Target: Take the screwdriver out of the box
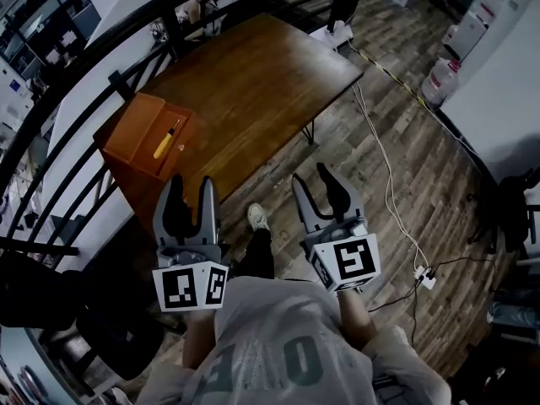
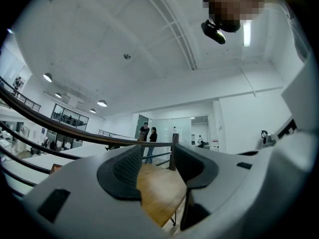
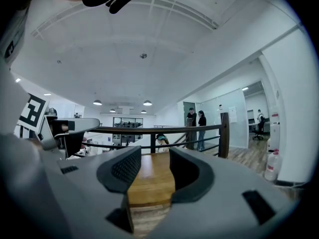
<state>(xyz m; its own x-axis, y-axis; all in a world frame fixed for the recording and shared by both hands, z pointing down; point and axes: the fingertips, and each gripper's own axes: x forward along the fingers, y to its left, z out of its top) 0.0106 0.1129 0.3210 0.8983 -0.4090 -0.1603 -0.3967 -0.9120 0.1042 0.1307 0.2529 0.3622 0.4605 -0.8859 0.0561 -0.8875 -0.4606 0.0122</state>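
Yellow-handled screwdriver (image 1: 165, 139) lies in open orange box (image 1: 126, 137) by brown wooden surface (image 1: 253, 74); left tool (image 1: 191, 184) & right tool (image 1: 310, 175), short of box, released w/ nothing btwn jaws.

Brown wooden desk (image 1: 253, 74) on a grey-brown plank floor (image 1: 439, 192), dark railing (image 3: 159, 129) along the desk's far side, white cable (image 1: 386, 171) trailing over the floor towards a power strip (image 1: 424, 278), water jug (image 1: 440, 81) by the wall, two people (image 3: 196, 128) standing far beyond the railing
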